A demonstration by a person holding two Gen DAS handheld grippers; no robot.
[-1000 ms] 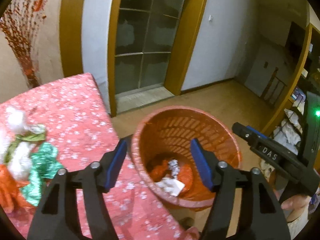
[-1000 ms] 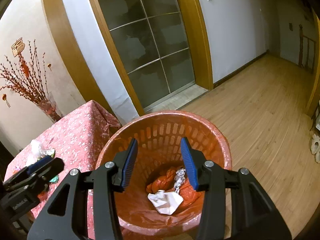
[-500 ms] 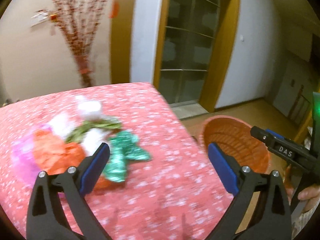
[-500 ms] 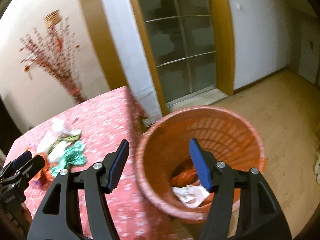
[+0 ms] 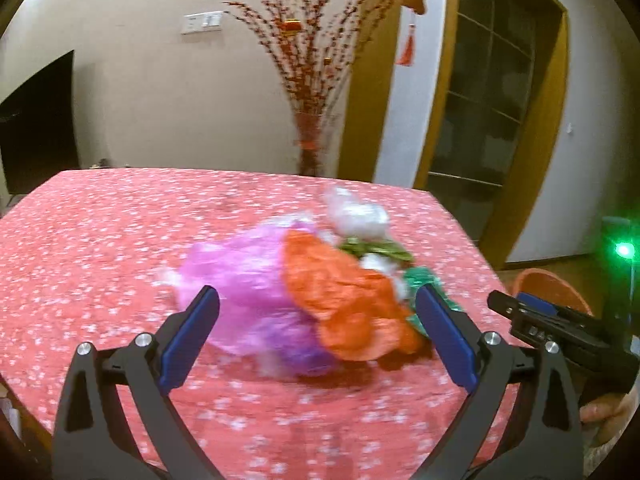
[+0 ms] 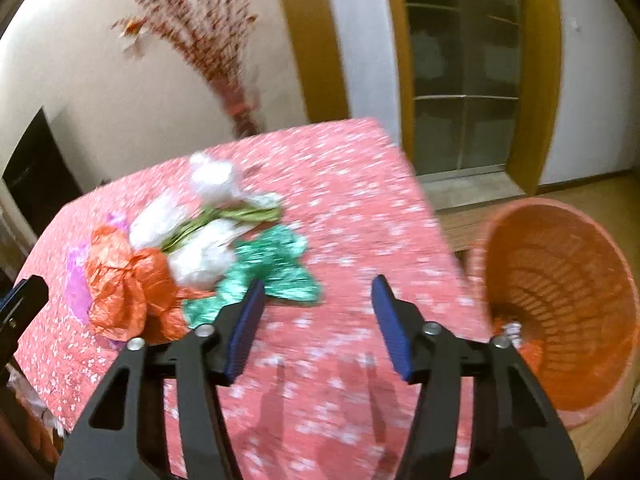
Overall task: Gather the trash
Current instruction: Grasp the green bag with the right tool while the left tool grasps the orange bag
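A heap of crumpled trash lies on the red flowered tablecloth (image 5: 100, 248): a purple bag (image 5: 244, 280), an orange bag (image 5: 340, 300), white wads (image 5: 356, 216) and green foil (image 6: 276, 264). My left gripper (image 5: 316, 336) is open and empty, its fingers on either side of the purple and orange bags, just short of them. My right gripper (image 6: 318, 328) is open and empty above the cloth, right of the green foil. The orange bag (image 6: 124, 284) and white wads (image 6: 208, 252) also show in the right wrist view. The orange basket (image 6: 560, 292) stands on the floor beside the table, with trash at its bottom.
A vase of red branches (image 5: 312, 136) stands behind the table against the wall. A dark screen (image 5: 36, 128) is at the far left. A glass door with a wooden frame (image 6: 464, 80) is behind the basket. The right gripper shows at the right edge of the left wrist view (image 5: 560, 332).
Both grippers swung left from over the basket to the table. The left one now faces the trash heap up close; the basket has slid to the right edge of both views.
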